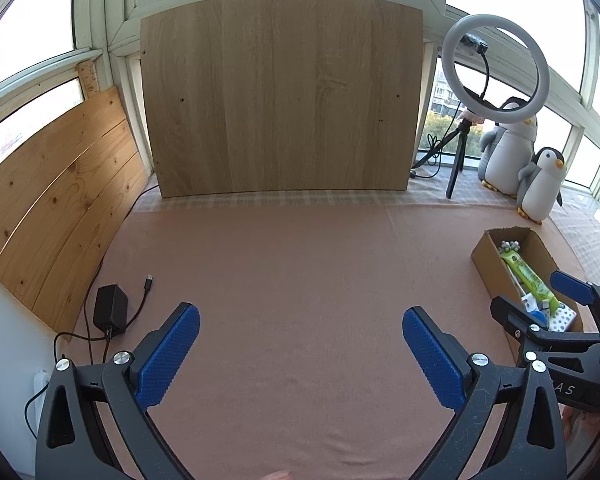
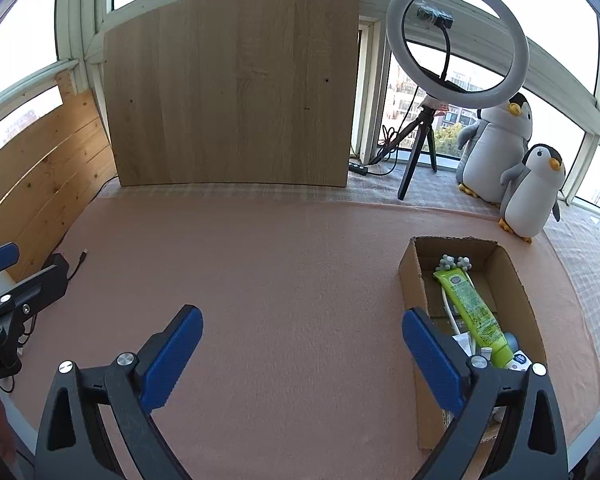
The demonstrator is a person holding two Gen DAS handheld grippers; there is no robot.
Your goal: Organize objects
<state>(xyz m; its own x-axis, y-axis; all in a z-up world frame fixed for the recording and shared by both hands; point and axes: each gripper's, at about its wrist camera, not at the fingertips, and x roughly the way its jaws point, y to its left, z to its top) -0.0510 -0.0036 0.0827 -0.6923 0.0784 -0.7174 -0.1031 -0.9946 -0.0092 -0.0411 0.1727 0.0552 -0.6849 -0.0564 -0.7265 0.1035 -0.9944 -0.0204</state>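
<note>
As both tongs, left (image 1: 300,350) & right (image 2: 302,350), are held agape, empty, task seems done—items packed in cardboard box (image 2: 408,276), pink counter (image 2: 280,264) cleared.

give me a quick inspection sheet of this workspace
surface: pink cloth, bare in the middle
job's things: cardboard box at right, holding a green tube, a grey knobbed roller and small items
clutter: nothing seen on the cloth's middle
grippers: left claw open, empty; right claw open, empty, by the box
cables: black adapter with loose cable at left edge
surroundings: wood board, ring light on tripod, two plush penguins, windows
</note>
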